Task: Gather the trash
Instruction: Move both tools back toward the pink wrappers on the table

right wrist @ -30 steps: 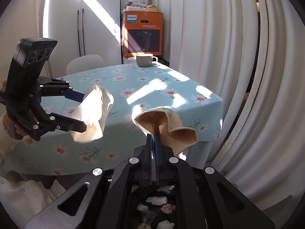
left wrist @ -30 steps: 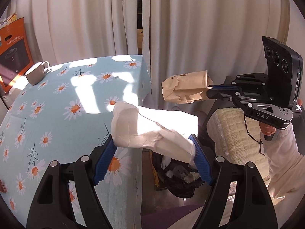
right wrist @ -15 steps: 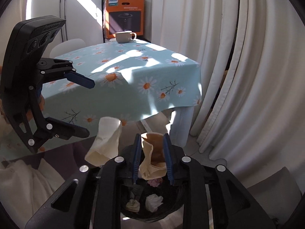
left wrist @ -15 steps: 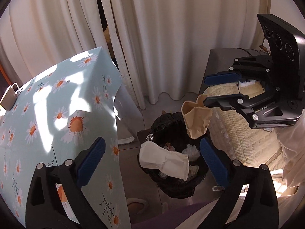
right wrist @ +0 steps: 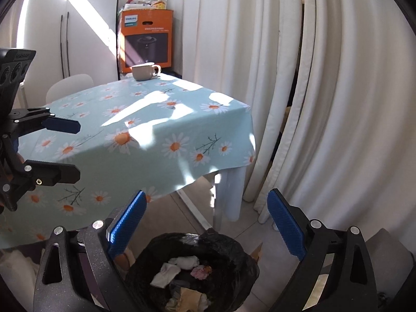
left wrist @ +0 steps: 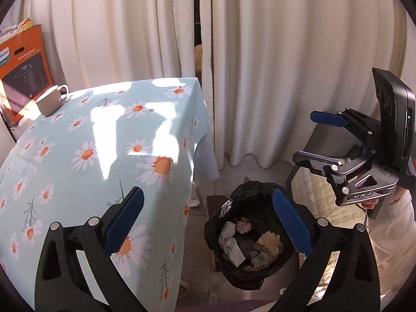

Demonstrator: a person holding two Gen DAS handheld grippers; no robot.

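Note:
A bin lined with a black bag [left wrist: 260,197] stands on the floor beside the table; it also shows in the right wrist view [right wrist: 234,244]. Inside lie crumpled white tissues [left wrist: 231,244], a pink scrap [left wrist: 243,226] and a brown paper bag [left wrist: 269,241]. My left gripper [left wrist: 208,223] is open and empty, above the bin's left side. My right gripper [right wrist: 206,230] is open and empty above the bin. In the left wrist view the right gripper [left wrist: 312,137] shows at the right, jaws apart. In the right wrist view the left gripper [right wrist: 75,150] shows at the left, jaws apart.
A table with a daisy-print blue cloth [left wrist: 85,140] stands left of the bin, with a beige cup [left wrist: 50,101] at its far corner. An orange box [right wrist: 145,41] stands behind it. White curtains [left wrist: 260,52] hang behind. A cushioned chair [left wrist: 325,202] is right of the bin.
Both grippers opened over the bin: the white tissue and the brown paper bag dropped into it. Both grippers then rose, jaws wide and empty.

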